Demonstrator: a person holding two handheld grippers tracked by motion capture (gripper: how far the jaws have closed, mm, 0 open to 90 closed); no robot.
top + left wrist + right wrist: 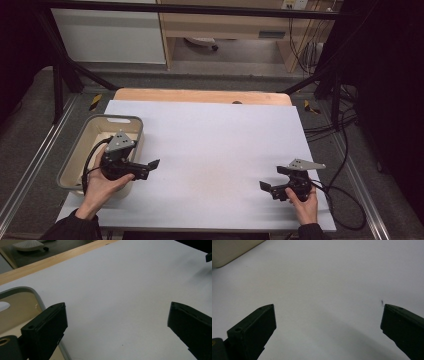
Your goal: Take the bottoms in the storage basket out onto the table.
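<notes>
Beige bin (pixel 90 131), grey rim, rounded corners, upright at table's left edge, interior contents unclear.

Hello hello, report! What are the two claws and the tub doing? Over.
Left gripper open, at the tub's right edge. Right gripper open, over the white sheet. Nothing held. Nothing between them.

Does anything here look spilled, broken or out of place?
Nothing stands out. The white table sheet lies flat and unmarked apart from a tiny dark speck. The beige bin sits upright at its left edge, and both the left gripper and right gripper are open, holding nothing.
</notes>
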